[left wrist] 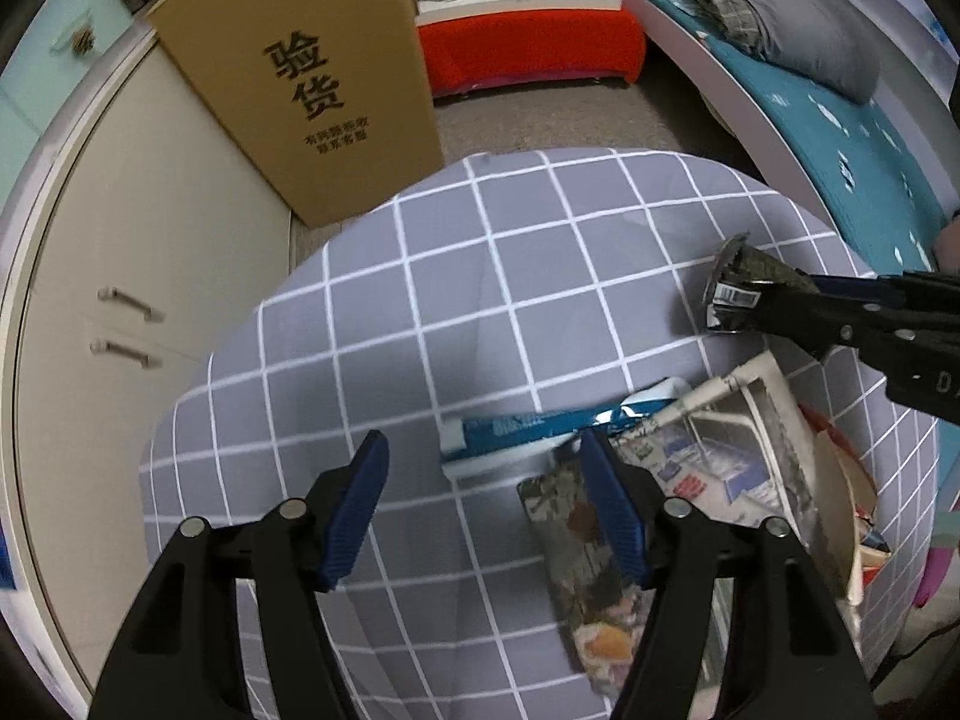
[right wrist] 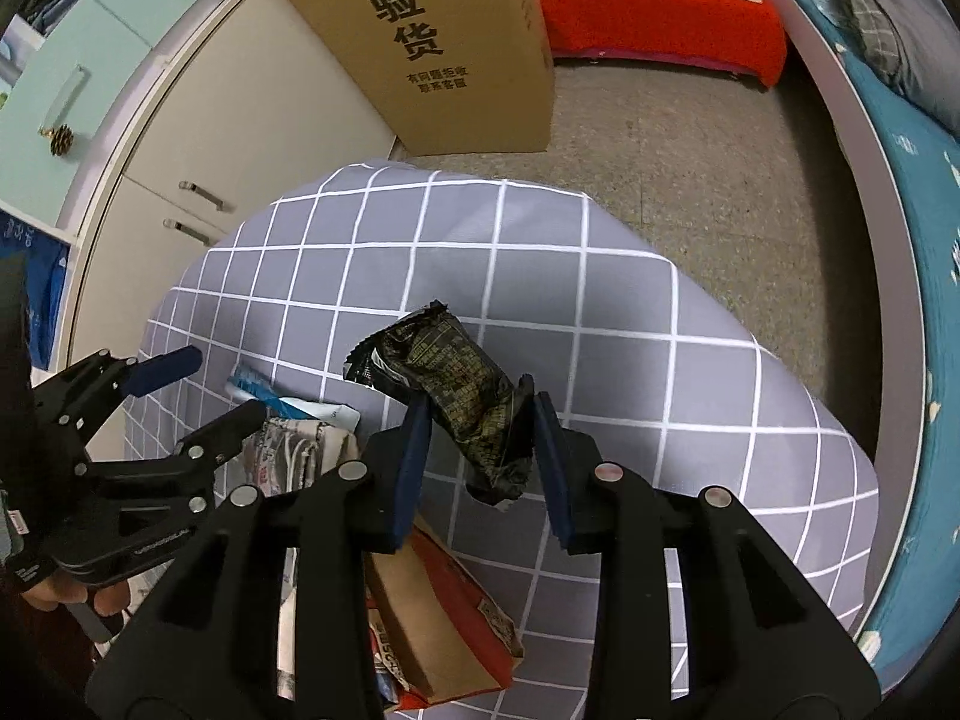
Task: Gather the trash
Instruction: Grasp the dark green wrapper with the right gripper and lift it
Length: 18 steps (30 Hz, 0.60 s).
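held wrapper: a dark crinkled snack wrapper (right wrist: 462, 414) sits between the blue pads of the right gripper (right wrist: 483, 462), which are closed in on its lower end; the rest sticks up and away past the fingertips, clear of the cloth.
wrapper axis: long axis runs roughly along the fingers, tilted toward the left gripper's side.
right gripper state: narrow gap, pinching the wrapper; nothing else in it.
next target: a blue-and-white tube-like packet (left wrist: 528, 438) lies flat just ahead of the left gripper (left wrist: 480, 504), between its fingertips and slightly toward the right-hand finger.
packet axis: crosswise to the left fingers, so I judge a wrist roll would help before closing.
left gripper state: jaws spread wide, holding nothing; the right-hand pad overlaps a camouflage-print wrapper (left wrist: 576, 540) as seen from the left wrist; contact cannot be told.
nearer hand: the left, by my judgement; the right is already occupied.
trash pile: printed paper (left wrist: 720, 456) and a brown and red carton (right wrist: 438, 618) are heaped just beside and below both grippers, on the near side.
surface: a grey cloth with white grid lines (left wrist: 420, 300), laid over a rounded table.
room: a tall cardboard box (right wrist: 432, 42) stands beyond the table on speckled floor, cream cabinet doors (left wrist: 150, 300) to the left, a red-skirted bench (left wrist: 528, 54) farther off, a bed with teal sheet (left wrist: 852, 138) to the right.
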Each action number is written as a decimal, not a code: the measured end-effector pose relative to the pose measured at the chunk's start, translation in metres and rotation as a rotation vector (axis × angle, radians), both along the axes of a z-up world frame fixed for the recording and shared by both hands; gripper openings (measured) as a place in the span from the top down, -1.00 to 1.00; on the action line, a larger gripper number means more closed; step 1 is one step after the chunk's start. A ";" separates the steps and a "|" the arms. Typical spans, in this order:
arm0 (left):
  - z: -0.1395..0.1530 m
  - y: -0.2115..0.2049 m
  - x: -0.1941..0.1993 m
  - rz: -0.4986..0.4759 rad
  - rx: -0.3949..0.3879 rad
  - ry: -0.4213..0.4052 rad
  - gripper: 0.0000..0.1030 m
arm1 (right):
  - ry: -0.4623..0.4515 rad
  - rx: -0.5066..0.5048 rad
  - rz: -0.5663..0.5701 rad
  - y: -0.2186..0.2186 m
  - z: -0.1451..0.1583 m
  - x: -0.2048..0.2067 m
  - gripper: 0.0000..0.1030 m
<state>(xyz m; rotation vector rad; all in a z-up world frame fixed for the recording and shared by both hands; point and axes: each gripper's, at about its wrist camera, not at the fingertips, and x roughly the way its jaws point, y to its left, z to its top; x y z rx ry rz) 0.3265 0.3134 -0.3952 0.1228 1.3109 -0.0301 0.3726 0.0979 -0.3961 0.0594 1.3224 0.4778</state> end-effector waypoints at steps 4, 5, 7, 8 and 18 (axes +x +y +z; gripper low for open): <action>-0.005 -0.011 0.004 -0.058 0.036 -0.007 -0.24 | -0.002 0.013 -0.027 -0.009 0.000 -0.003 0.34; -0.006 -0.013 0.004 -0.067 0.047 -0.010 -0.24 | -0.002 0.016 -0.036 -0.011 0.000 -0.003 0.34; -0.007 -0.015 0.004 -0.076 0.048 -0.015 -0.23 | -0.003 0.016 -0.041 -0.014 0.000 -0.004 0.34; -0.008 -0.015 0.005 -0.079 0.042 -0.013 -0.18 | -0.001 0.017 -0.045 -0.016 0.000 -0.004 0.34; -0.010 -0.028 0.001 -0.131 0.002 -0.003 0.99 | -0.007 0.029 -0.052 -0.021 0.002 -0.007 0.34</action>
